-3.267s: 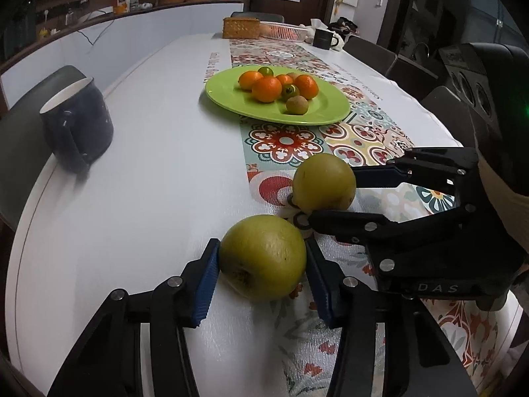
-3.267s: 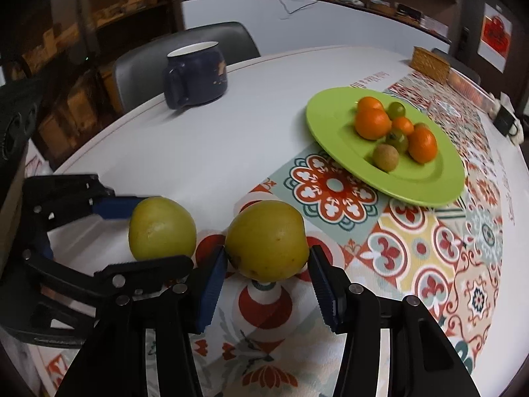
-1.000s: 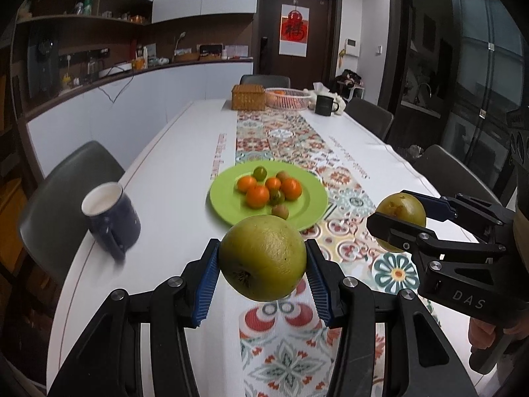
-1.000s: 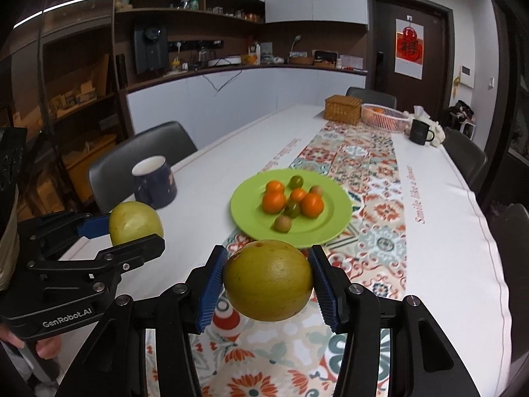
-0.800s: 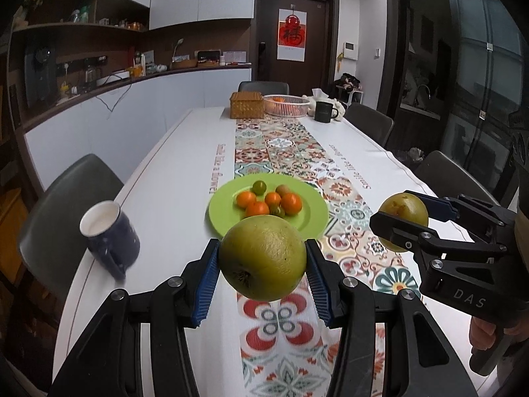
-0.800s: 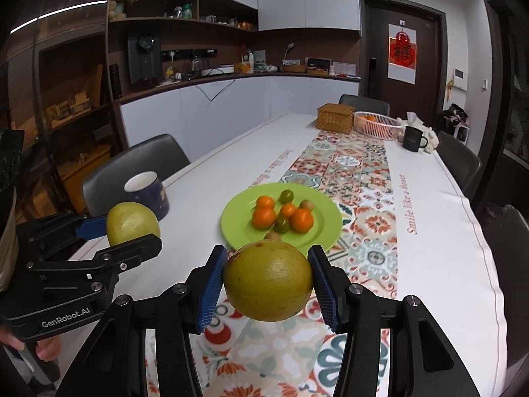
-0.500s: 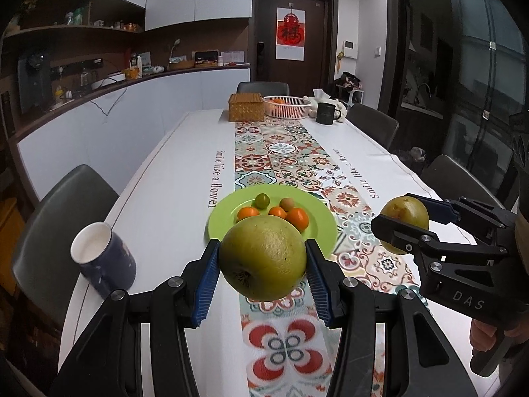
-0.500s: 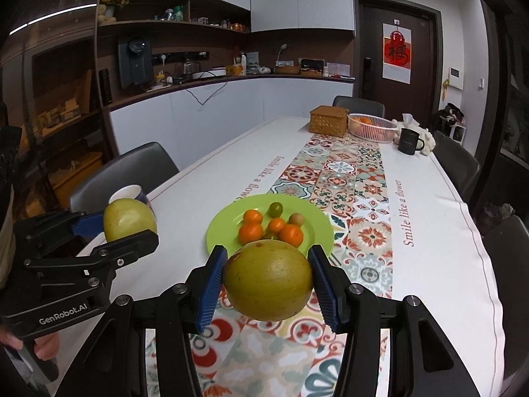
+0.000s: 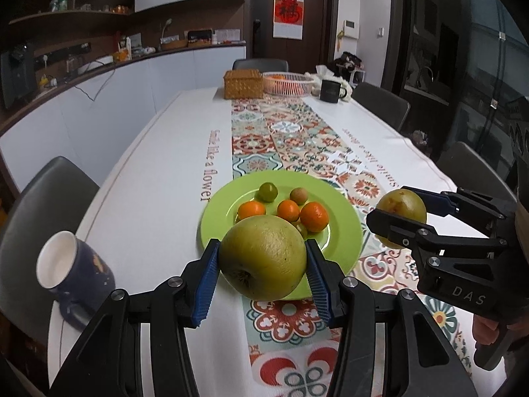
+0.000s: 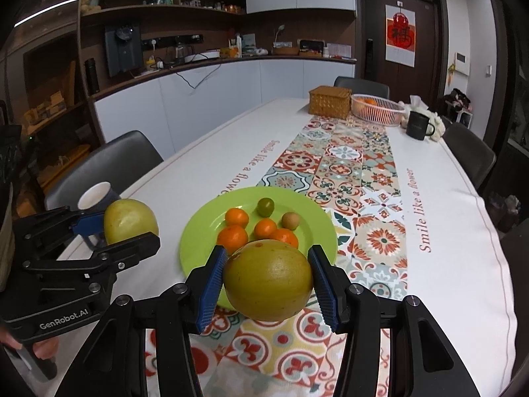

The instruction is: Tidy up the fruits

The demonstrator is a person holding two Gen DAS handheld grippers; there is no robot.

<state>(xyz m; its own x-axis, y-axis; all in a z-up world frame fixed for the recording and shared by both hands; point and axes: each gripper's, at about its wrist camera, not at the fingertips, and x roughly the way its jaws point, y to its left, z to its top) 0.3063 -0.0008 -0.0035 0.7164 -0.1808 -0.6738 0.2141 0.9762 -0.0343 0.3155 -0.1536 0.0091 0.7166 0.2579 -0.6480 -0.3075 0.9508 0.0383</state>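
Note:
My left gripper [image 9: 263, 269] is shut on a large yellow-green pear [image 9: 263, 257], held in the air above the table's near end. My right gripper [image 10: 268, 284] is shut on a second yellow-green pear [image 10: 269, 279], also in the air. Each gripper shows in the other's view: the right one [image 9: 401, 216] to my right, the left one [image 10: 129, 228] to my left. A lime-green plate [image 9: 344, 218] lies on the patterned runner just beyond both pears. It holds small oranges [image 9: 314, 216], a green fruit [image 9: 267, 192] and a brown one [image 9: 298, 196].
A dark blue mug [image 9: 74, 269] stands on the white tablecloth at near left. At the far end are a wicker box [image 9: 243, 83], a white basket [image 9: 287, 82] and a black mug [image 9: 331, 91]. Grey chairs [image 9: 43, 198] line both sides.
Both grippers lifted their pears off the table and have moved forward toward the plate, which now sits closer and lower in both views.

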